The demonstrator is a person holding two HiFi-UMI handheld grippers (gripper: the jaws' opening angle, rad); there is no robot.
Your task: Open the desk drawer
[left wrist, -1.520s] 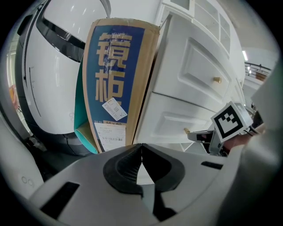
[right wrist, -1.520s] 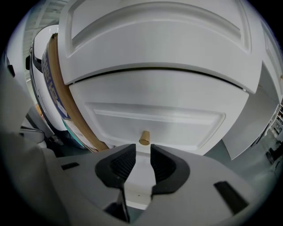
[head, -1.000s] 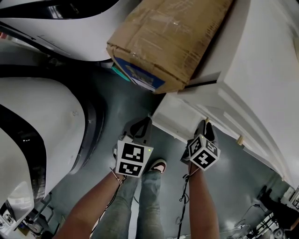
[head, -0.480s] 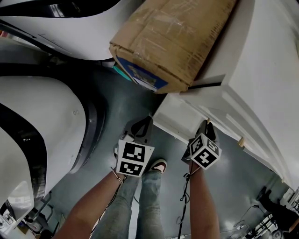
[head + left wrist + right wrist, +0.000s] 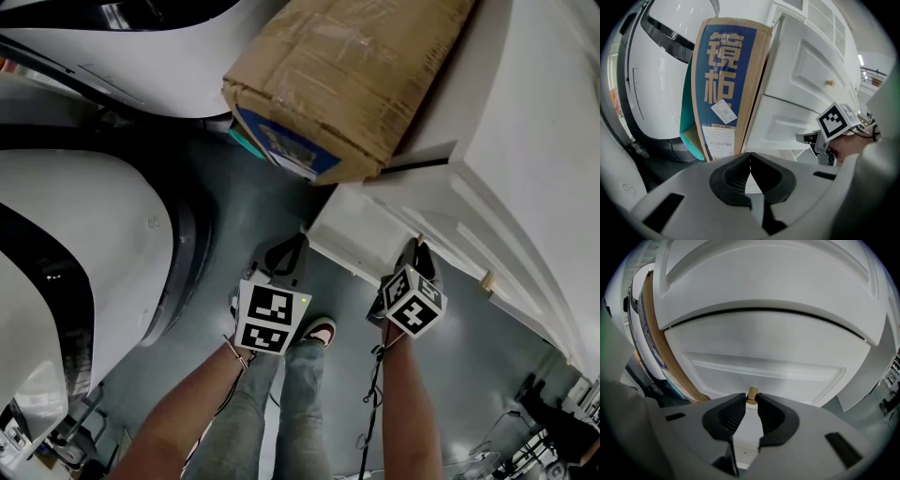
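Right gripper (image 5: pixel 751 401) is on the job: its fingers (image 5: pixel 729 413) have just been closing and now look pinched on the small tan knob (image 5: pixel 752 393) of the desk drawer (image 5: pixel 764 373). The knob is caught right at the fingertips, one pad on each side. The drawer is the lower white panel of the bench (image 5: pixel 534 141) and reads as shut, its front flush with the panels around it. That front runs wide, side to side across the right gripper view, and the knob pokes straight out of it toward the fingers, so fingers and knob are in line. Judgement: the grasp step looks done, and the next move is a straight pull back off the drawer front, toward the person, along that same line. A skewed pull could slip the pads off, since the knob is tiny and held only at the tips. Left gripper (image 5: pixel 750 158) is idle with its fingers together and nothing in them. It hangs off the drawer's left end, near but not touching, so the right hand is clearly the nearer one. A cardboard box (image 5: pixel 347 75) stands on end just beside the drawer's left end, against the bench. I can't tell if it would rub the drawer as it slides out. Another knob (image 5: pixel 829 83) sits on the panel above the drawer, untouched.
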